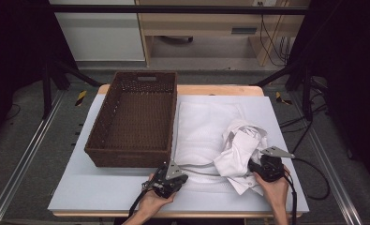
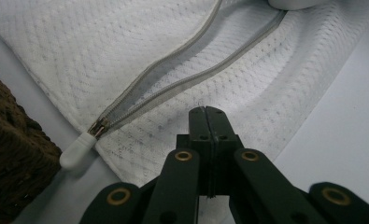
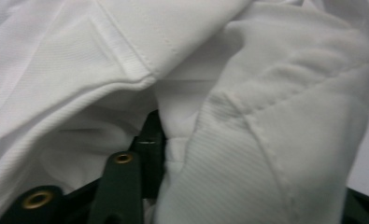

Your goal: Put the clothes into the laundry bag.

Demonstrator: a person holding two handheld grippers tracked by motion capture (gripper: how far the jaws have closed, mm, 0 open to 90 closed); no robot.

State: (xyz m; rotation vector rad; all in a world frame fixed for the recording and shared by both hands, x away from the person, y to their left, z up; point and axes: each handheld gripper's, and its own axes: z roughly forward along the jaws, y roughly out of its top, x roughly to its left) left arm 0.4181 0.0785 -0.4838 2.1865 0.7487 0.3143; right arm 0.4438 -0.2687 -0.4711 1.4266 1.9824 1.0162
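Now right tongs (image 3: 166, 140) pinching white garment (image 3: 247, 93), left tongs (image 2: 205, 114) closed on mesh bag (image 2: 126, 46).

Wooden desk (image 1: 206, 23) stands against the far wall, cables (image 1: 271, 44) hanging at its right end. Grey floor (image 1: 33, 145) all round. Black frame struts (image 1: 56, 75) either side; dark curtains flank the station. Overhead light, even.
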